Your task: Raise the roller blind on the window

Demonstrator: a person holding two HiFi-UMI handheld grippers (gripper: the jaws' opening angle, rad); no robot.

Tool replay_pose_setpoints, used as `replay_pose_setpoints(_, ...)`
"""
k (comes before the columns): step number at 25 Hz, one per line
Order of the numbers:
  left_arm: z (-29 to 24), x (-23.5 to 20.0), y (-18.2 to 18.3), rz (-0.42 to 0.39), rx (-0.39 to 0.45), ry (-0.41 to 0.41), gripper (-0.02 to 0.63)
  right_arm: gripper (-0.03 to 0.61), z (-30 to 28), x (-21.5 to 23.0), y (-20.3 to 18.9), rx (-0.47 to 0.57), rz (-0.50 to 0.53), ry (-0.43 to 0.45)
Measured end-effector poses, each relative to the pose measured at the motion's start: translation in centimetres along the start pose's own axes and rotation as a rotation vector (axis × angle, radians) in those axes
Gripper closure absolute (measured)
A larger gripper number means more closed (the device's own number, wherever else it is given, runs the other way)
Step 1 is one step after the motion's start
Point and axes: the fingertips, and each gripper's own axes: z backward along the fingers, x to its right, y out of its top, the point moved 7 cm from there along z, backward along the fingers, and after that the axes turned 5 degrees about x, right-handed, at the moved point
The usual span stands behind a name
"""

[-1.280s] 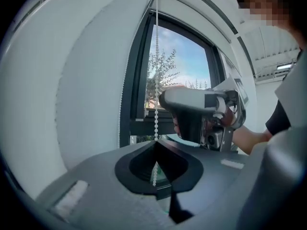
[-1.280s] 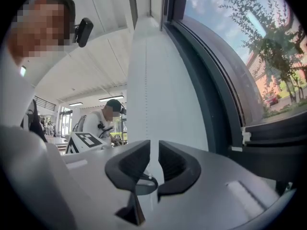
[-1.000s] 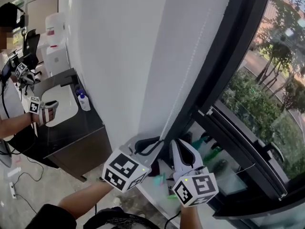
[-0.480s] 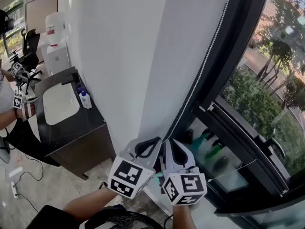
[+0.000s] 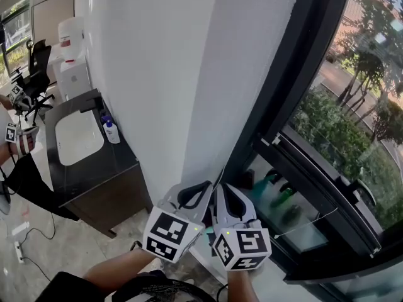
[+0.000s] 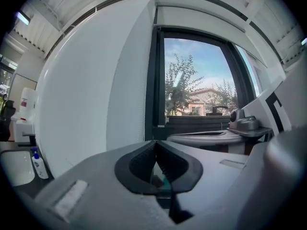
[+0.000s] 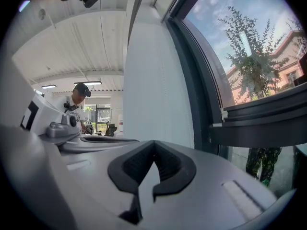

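Observation:
A thin white bead chain (image 5: 223, 170) hangs along the dark window frame (image 5: 296, 87), beside a white panel (image 5: 252, 74). My two grippers sit side by side low in the head view, and both point at the chain. The left gripper (image 5: 208, 185) is shut, its ribbed pads closed tip to tip (image 6: 154, 143), and the chain (image 6: 145, 121) runs down to them. The right gripper (image 5: 220, 187) has just been closing and is shut too (image 7: 153, 143), with the chain (image 7: 163, 99) meeting its tips. Across the window's top lies a white band (image 6: 201, 20), and the glass (image 6: 196, 75) below it is uncovered.
At the left stands a black counter (image 5: 101, 175) with a white sink (image 5: 79, 137) and a small bottle (image 5: 111, 133). Another person's hand with a gripper (image 5: 16, 137) shows at the far left edge. Green bottles (image 5: 277, 194) stand behind the lower glass.
The right gripper has swung left to sit against the left one, and both jaws have closed at the chain. The person at the left has moved mostly out of view.

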Motion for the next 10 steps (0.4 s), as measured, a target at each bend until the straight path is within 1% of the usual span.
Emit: replay_pose_setpoints(10,0.14,-0.21,0.00,0.002,0.001,0.004,0.612,0.572,0.05,-0.01,-0.09,-0.001,0.007,-0.001)
